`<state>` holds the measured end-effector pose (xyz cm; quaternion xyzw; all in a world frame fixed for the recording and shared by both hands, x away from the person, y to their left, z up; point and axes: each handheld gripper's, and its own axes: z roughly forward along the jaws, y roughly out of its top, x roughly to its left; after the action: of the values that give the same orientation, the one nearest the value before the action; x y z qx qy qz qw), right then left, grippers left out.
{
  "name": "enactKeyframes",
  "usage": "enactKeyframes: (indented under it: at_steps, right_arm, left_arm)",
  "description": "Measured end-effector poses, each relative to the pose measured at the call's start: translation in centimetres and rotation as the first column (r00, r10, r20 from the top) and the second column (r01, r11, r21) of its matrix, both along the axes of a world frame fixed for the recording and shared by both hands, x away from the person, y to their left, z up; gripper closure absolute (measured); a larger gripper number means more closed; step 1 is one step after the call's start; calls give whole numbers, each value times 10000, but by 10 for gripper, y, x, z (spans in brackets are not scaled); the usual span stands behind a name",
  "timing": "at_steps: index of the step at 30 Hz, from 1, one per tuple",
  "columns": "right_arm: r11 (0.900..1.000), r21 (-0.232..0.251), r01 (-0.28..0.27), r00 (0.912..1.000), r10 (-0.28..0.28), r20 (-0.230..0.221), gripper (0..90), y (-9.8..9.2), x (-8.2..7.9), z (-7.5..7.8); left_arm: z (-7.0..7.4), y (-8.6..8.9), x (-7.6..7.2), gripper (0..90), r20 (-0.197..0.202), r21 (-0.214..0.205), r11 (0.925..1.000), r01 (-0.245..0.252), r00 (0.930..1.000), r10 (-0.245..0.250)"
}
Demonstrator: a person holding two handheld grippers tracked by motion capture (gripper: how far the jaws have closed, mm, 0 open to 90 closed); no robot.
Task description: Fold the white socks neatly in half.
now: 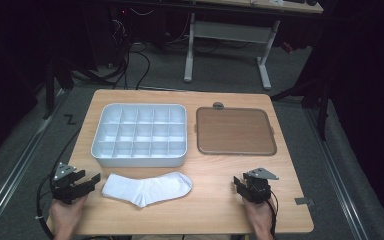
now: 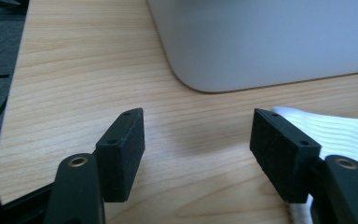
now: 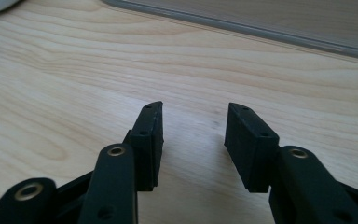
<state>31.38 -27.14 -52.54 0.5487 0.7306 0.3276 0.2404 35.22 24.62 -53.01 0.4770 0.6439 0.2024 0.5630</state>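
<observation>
Left tongs [image 1: 94,180], held in the person's left hand [image 1: 66,216] at the near left corner of the desk [image 1: 220,200], stood with jaws apart and nothing between them; in the left gripper view one pad [image 2: 121,154] lay over bare wood and the other over the edge of the sock [image 2: 340,135]. The white sock [image 1: 147,187] lay flat on the desk just right of these tongs, directly in front of the white divided tray [image 1: 140,134], whose compartments were empty. Right of the tray lay a brown board with a grey rim [image 1: 235,131]. Right tongs [image 1: 238,182], in the right hand [image 1: 261,217] near the front right of the desk, stood with jaws apart over bare wood, well apart from the sock.
</observation>
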Motion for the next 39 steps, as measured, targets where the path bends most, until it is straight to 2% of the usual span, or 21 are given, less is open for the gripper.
enactKeyframes:
  at_steps: [3,5,12,13,15,16,18,19,21,24,26,30,32,35,39]
  right_arm:
    - [9991,318,-293,9996,293,11,603,7,-2,3]
    - [9977,462,-500,9988,499,21,609,13,-3,4]
    - [9876,579,-1461,9892,1453,167,621,41,-5,9]
    - [9876,579,-1461,9892,1453,167,621,41,-5,9]
    - [9826,611,-1753,9845,1743,220,624,50,-4,12]
    - [9765,615,-2064,9783,2051,280,625,60,-4,14]
    - [9708,542,-2335,9722,2322,288,626,70,-4,15]
    - [9686,365,-2460,9691,2452,263,625,75,-3,14]
    - [9651,349,-2595,9657,2595,41,625,84,-1,12]
    - [9592,367,-2804,9599,2803,71,624,94,0,11]
    - [9562,600,-2865,9580,2869,19,620,101,1,11]
    - [9433,488,-3282,9445,3284,54,604,116,4,13]
    - [9410,392,-3361,9418,3363,38,590,122,7,14]
    - [9401,494,-3372,9411,3380,-93,589,129,11,14]
    - [9406,392,-3372,9407,3383,-251,589,135,13,12]
  left_arm:
    - [6,-5,-5,361,94,-96,9996,253,9996,-252]
    - [9,-9,-8,360,79,-308,9986,432,9990,-430]
    - [14,-25,-16,360,-106,-585,9920,1115,9936,-1123]
    - [14,-25,-16,360,-106,-585,9920,1115,9936,-1123]
    - [13,-29,-17,360,-208,-736,9895,1246,9918,-1264]
    - [12,-33,-17,360,-421,-744,9895,1240,9910,-1274]
    - [11,-36,-17,351,-553,-751,9892,1255,9900,-1298]
    - [10,-37,-17,347,-527,-716,9890,1292,9897,-1331]
    - [9,-39,-17,346,-590,-809,9880,1314,9889,-1364]
    - [6,-43,-15,343,-741,-617,9886,1375,9871,-1419]
    - [6,-46,-15,340,-824,-473,9890,1404,9862,-1439]
    - [7,-49,-16,339,-750,-341,9898,1384,9872,-1406]
    - [4,-51,-15,341,-911,-327,9910,1297,9870,-1322]
    - [1,-53,-14,357,-1087,-13,9936,1129,9877,-1124]
    - [0,-54,-14,371,-1119,128,9937,1117,9877,-1096]
